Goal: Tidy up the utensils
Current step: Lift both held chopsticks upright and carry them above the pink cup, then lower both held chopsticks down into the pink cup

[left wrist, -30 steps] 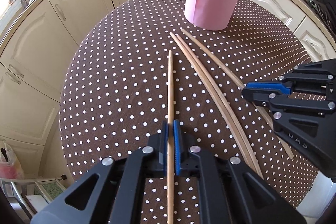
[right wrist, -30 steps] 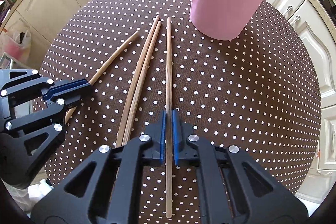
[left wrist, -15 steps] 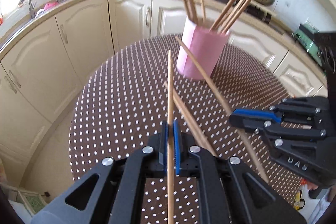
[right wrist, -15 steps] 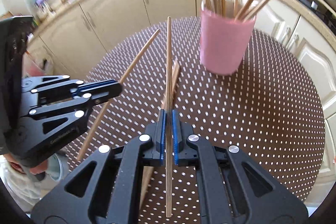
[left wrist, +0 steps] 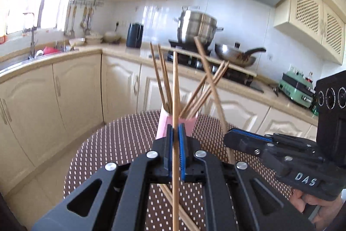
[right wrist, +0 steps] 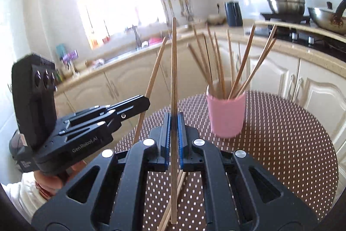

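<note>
My left gripper [left wrist: 175, 135] is shut on a wooden chopstick [left wrist: 175, 90] that stands nearly upright, lifted off the table. My right gripper [right wrist: 173, 122] is shut on a second chopstick [right wrist: 173, 70], also raised and pointing up. Each gripper shows in the other's view: the right gripper [left wrist: 248, 139] with its chopstick [left wrist: 207, 73], the left gripper [right wrist: 138, 104] with its chopstick [right wrist: 154, 70]. A pink cup [right wrist: 226, 114] holding several chopsticks stands on the far side of the round brown dotted table [right wrist: 281, 144]; the same pink cup [left wrist: 192, 125] is partly hidden behind my left fingers. Two more chopsticks [right wrist: 180, 181] lie on the table below.
Cream kitchen cabinets [left wrist: 75, 96] and a counter curve around behind the table. A steel pot [left wrist: 196, 28] and a wok [left wrist: 234, 56] sit on the stove, a dark kettle [left wrist: 134, 35] on the counter, a sink [left wrist: 26, 57] at the left. A hand [right wrist: 49, 183] holds the left gripper.
Both grippers have lifted their chopsticks off the table and tilted upward, so the views now look toward the kitchen wall instead of down at the tabletop. Two chopsticks stayed on the table.
</note>
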A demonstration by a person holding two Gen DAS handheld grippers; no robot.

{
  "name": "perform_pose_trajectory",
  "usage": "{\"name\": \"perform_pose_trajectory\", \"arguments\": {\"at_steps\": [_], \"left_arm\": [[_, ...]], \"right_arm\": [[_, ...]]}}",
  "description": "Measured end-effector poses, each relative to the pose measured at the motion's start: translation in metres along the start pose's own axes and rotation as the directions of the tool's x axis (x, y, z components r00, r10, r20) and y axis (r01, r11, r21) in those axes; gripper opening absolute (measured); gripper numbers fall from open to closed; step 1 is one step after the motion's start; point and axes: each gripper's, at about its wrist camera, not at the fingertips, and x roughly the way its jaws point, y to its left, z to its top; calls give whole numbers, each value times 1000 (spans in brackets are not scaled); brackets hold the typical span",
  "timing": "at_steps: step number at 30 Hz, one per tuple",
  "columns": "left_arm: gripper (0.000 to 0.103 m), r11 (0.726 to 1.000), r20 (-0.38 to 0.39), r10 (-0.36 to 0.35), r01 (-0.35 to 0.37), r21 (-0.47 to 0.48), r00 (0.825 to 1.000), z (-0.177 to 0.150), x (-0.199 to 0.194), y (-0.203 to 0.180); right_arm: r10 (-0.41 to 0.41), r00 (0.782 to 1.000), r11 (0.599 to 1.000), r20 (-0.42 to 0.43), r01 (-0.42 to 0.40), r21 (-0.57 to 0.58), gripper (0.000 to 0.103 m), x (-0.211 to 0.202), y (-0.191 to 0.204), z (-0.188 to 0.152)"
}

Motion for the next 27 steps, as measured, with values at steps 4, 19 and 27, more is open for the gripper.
{"name": "perform_pose_trajectory", "arguments": {"at_steps": [4, 19, 27], "left_arm": [[6, 1000, 108, -20, 20, -2, 994, 13, -4, -10], [6, 1000, 392, -9, 11, -3, 920, 81, 40, -15], [6, 997, 418, 47, -17, -76, 907, 90, 85, 3]], "right_arm": [[11, 987, 1000, 159, -14, 17, 6, -21, -11, 10], [-105, 887, 994, 450, 98, 38, 7, -9, -67, 65], [-131, 858, 991, 497, 130, 36, 7, 22, -92, 67]]}}
